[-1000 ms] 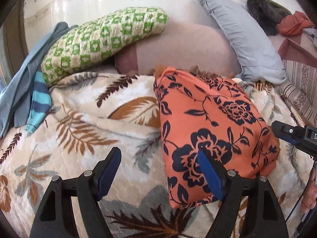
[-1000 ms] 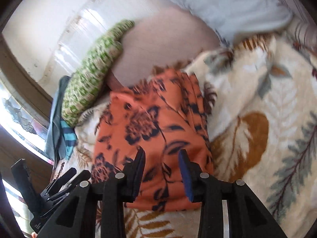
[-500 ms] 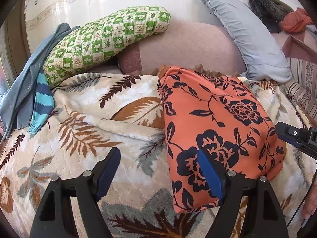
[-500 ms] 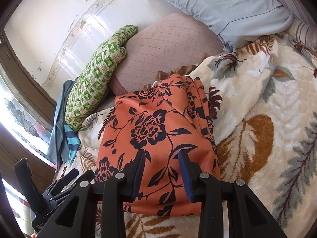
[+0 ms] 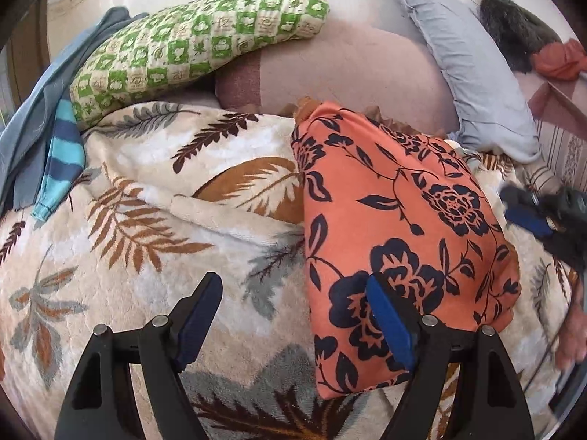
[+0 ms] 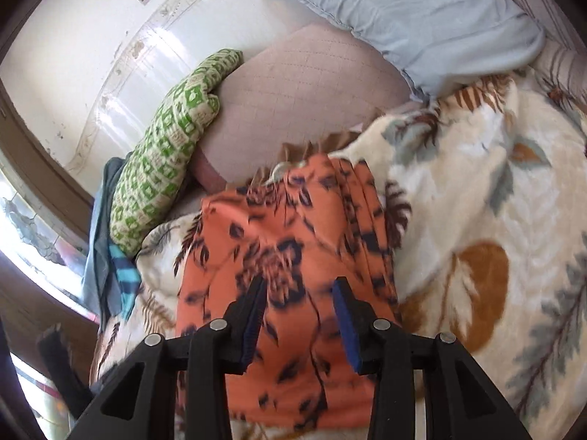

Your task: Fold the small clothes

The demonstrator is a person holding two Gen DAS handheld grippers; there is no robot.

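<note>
- Left wrist view: the left gripper (image 5: pixel 293 324) hangs over the leaf-print blanket (image 5: pixel 139 242) with its jaws wide apart and nothing between them — its right-hand finger overlaps the near-left corner of the orange floral garment (image 5: pixel 400 227) in the picture, though contact cannot be told.
- The garment lies folded into a rough rectangle on the blanket, its far end up against a pink cushion (image 5: pixel 352 69).
- At the right edge of this view the right gripper (image 5: pixel 532 216) shows blurred just beside the garment's right side, with part of a hand (image 5: pixel 576 326) below it.
- Right wrist view: the right gripper (image 6: pixel 299 315) is above the near half of the garment (image 6: pixel 293 242); its jaws are opening, partly apart, and the cloth lies beneath rather than pinched between the pads (the frame is motion-blurred).
- Behind the cushion (image 6: pixel 308 102) rest a green checked pillow (image 5: pixel 190 44) and a pale blue pillow (image 5: pixel 473 73).
- A blue cloth with a striped cuff (image 5: pixel 58 168) hangs at the blanket's left edge.
</note>
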